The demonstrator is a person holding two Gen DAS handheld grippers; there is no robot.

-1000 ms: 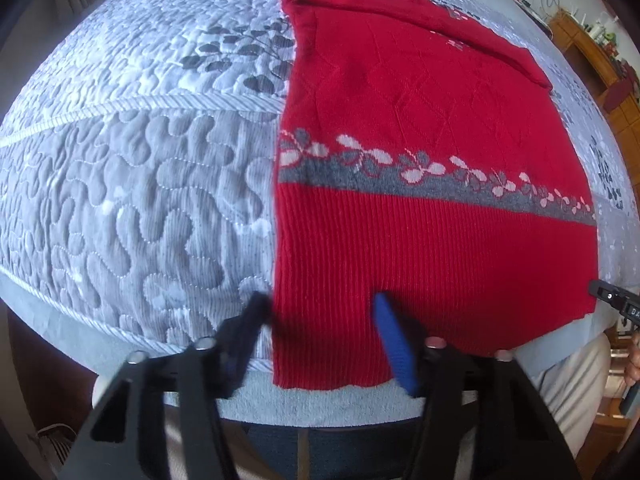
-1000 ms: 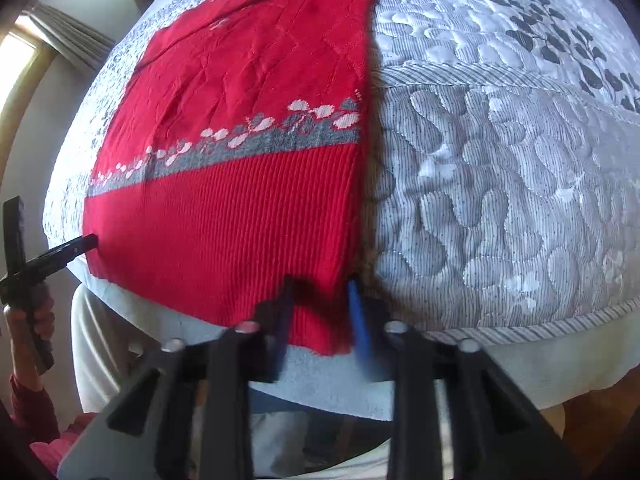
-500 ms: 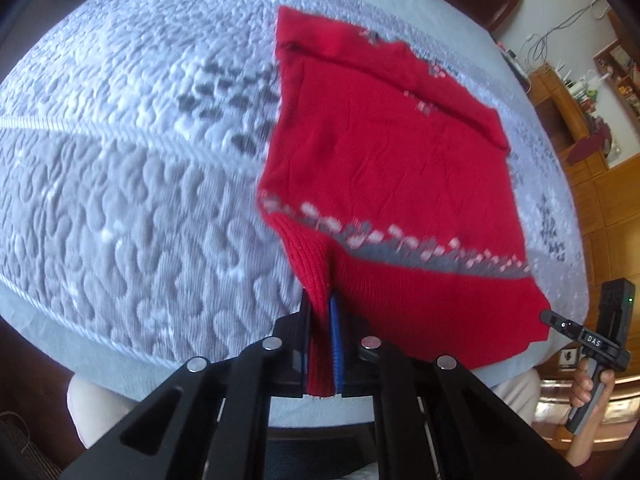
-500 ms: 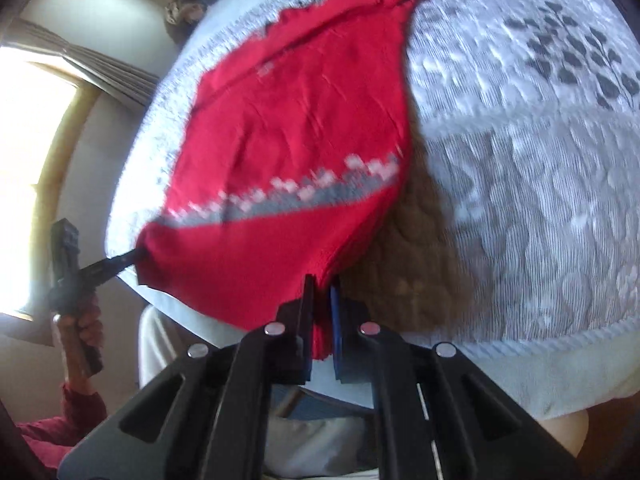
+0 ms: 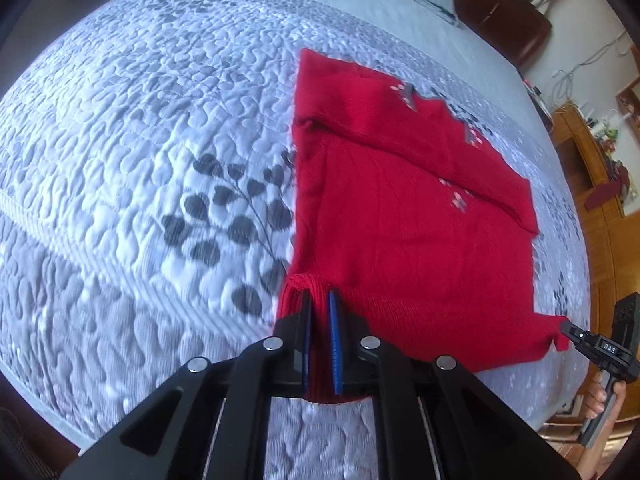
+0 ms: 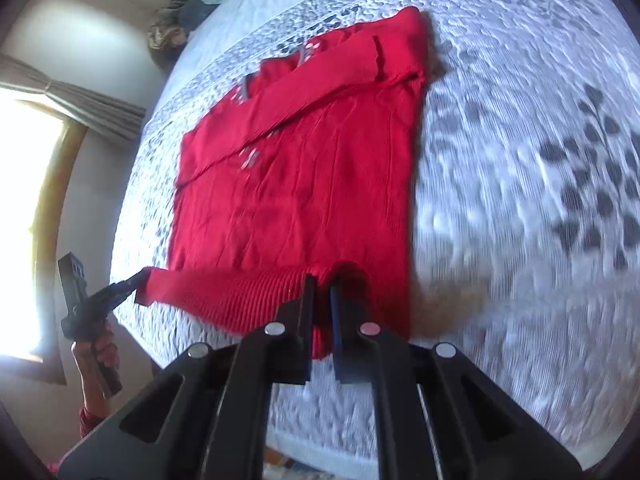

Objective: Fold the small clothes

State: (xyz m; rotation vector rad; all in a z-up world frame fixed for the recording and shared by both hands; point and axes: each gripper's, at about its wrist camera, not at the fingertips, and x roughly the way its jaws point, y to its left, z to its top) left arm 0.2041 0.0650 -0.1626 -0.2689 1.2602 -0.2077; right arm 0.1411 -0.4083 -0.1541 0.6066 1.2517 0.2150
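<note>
A red knit sweater [image 5: 404, 216] lies on the quilted bed, its sleeves folded across the top. My left gripper [image 5: 319, 300] is shut on the ribbed hem's left corner and my right gripper [image 6: 321, 282] is shut on the hem's right corner. Both hold the hem lifted and carried over the sweater body [image 6: 296, 184], so the grey flower band is hidden under the fold. In the left wrist view the right gripper [image 5: 570, 330] shows at the far right pinching its corner. In the right wrist view the left gripper [image 6: 138, 280] shows at the left.
The grey-white quilt [image 5: 140, 184] with dark leaf prints covers the bed. A dark headboard [image 5: 500, 4] and wooden cabinet [image 5: 600, 184] stand at the right. A window with curtain [image 6: 36, 184] and a pile of clothes [image 6: 180, 20] are at the left.
Both grippers closed on the hem corners, lifted them and carried the hem forward over the sweater. The flower band is now covered.
</note>
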